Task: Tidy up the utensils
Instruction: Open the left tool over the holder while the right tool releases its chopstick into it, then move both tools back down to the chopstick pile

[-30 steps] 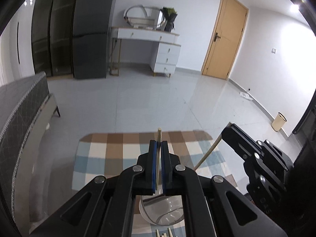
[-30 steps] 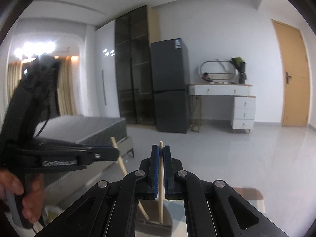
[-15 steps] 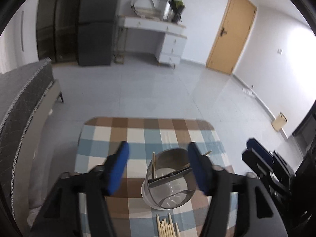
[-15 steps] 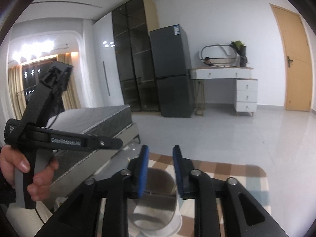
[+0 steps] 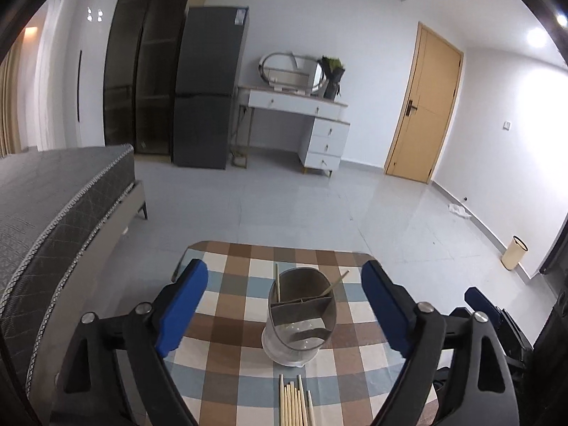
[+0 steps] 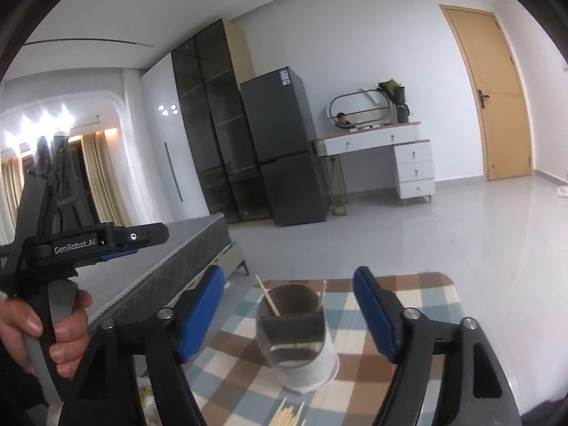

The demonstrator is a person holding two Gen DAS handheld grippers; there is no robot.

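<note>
Left tongs (image 5: 284, 305) and right tongs (image 6: 287, 310), both spread wide and empty, frame the divided metal holder (image 5: 301, 316) at lower centre on the checkered desk (image 5: 227, 383). Two chopsticks (image 5: 277, 285) stand inside; loose chopsticks (image 5: 296, 404) lie below.

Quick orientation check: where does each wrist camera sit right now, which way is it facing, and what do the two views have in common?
Left wrist: on the left gripper, above the near edge of the checked table, facing the utensil holder and the room beyond; both blue fingers spread wide, right gripper at the right edge.
Right wrist: on the right gripper, facing the same holder; its fingers spread wide, the left gripper and its hand at left.
Shared: holder with two chopsticks, loose chopsticks, fridge.
</note>
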